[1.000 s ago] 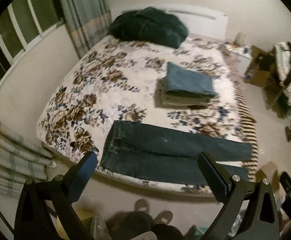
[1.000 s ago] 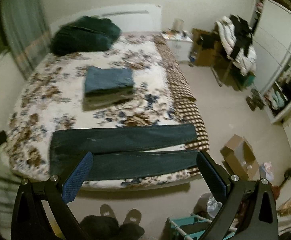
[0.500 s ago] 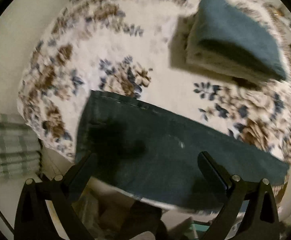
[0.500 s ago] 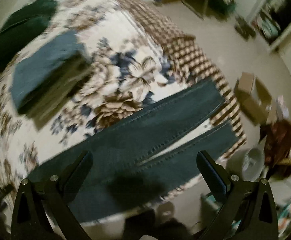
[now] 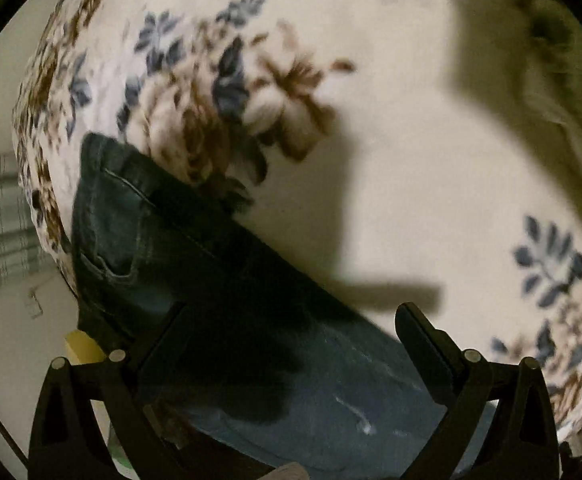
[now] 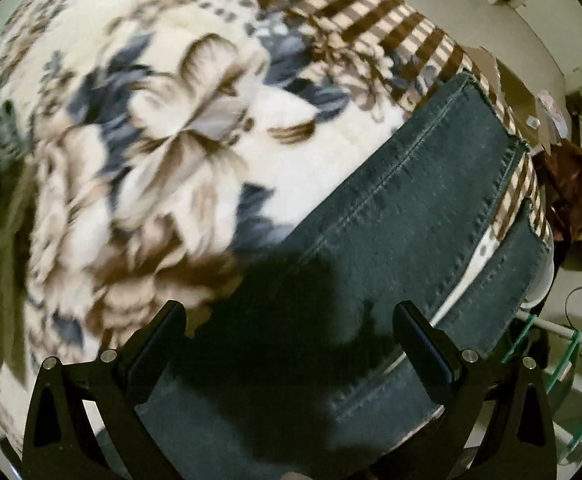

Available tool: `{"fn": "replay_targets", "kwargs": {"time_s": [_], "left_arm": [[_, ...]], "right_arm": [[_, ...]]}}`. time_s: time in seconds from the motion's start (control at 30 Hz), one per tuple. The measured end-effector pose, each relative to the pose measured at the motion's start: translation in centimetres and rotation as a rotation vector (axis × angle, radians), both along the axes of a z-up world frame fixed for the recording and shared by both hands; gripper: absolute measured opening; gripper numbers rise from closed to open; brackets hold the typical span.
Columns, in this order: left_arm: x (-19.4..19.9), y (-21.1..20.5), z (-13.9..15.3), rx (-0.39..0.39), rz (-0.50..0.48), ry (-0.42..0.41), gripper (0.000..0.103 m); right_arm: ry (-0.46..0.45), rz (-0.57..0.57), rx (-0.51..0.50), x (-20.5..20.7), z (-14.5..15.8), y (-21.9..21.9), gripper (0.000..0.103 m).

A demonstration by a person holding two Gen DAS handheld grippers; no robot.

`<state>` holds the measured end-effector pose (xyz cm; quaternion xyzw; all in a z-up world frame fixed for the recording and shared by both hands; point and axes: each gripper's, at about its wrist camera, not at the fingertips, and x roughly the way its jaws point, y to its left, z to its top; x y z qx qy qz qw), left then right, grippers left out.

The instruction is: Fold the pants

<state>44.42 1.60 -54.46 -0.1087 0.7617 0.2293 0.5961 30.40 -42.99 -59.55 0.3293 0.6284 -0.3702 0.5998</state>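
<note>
Dark blue jeans lie flat along the near edge of a floral bedspread. In the left wrist view the waist and pocket end (image 5: 131, 236) is at the lower left, and my left gripper (image 5: 291, 320) hovers open just above the upper leg. In the right wrist view the two leg ends (image 6: 431, 208) reach the bed's right edge, with a narrow gap between them. My right gripper (image 6: 289, 318) is open and close above the legs, holding nothing. Both grippers cast dark shadows on the denim.
The floral bedspread (image 5: 371, 160) has a brown checked border (image 6: 371, 4) at the right edge. A stack of folded clothes (image 5: 551, 60) sits farther back on the bed. Floor clutter and a glass shelf (image 6: 563, 360) lie to the right of the bed.
Both grippers have dropped from a high view of the whole bed down close to the jeans, the left over the waist end, the right over the leg ends. Both stay open.
</note>
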Motion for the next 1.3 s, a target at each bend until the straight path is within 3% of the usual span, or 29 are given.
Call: {"fn": "replay_targets", "kwargs": {"time_s": [0.23,0.33,0.37,0.43,0.47,0.6,0.63,0.87,1.03,1.17,1.3], "left_arm": [[-0.5,1.3,-1.4,0.017,0.082,-0.004,0.101],[-0.8,1.8,-1.1,0.029,0.102,-0.054,0.078],[-0.7,2.0,-1.1,0.018,0.111,-0.074,0.062],[-0.6,2.4,-0.9,0.019,0.098,-0.113,0.045],[-0.6,2.3,-0.6,0.018,0.088,-0.136,0.031],[-1.7,2.8,0.7,0.013,0.076,-0.213,0.017],[-2.3,3.3,1.3,0.001,0.072,-0.241,0.016],[-8.4,5.1,7.1,-0.065,0.032,-0.385,0.009],[-16.0,5.2,9.8,-0.076,0.002,-0.406,0.009],[-21.5,5.1,8.3,-0.072,0.022,-0.348,0.009],[-25.2,5.2,4.1,-0.059,0.054,-0.266,0.010]], "right_arm": [[-0.001,-0.145,0.116,-0.9,-4.0,-1.8,0.102],[-0.011,-0.162,0.120,-1.3,-5.2,-2.1,0.091],[-0.019,-0.163,0.120,-1.4,-5.4,-2.1,0.086],[-0.036,-0.159,0.115,-1.8,-5.5,-2.2,0.074],[-0.050,-0.151,0.114,-2.2,-5.6,-2.3,0.063],[-0.095,-0.115,0.121,-2.6,-4.4,-1.4,0.015],[-0.108,-0.100,0.119,-2.8,-3.9,-1.2,0.011],[-0.183,-0.002,0.119,-5.3,1.1,0.9,0.006],[-0.186,0.053,0.132,-10.8,2.4,1.3,0.006],[-0.140,0.072,0.145,-16.9,1.5,1.3,0.006],[-0.083,0.056,0.175,-21.8,-1.6,0.9,0.006]]}}
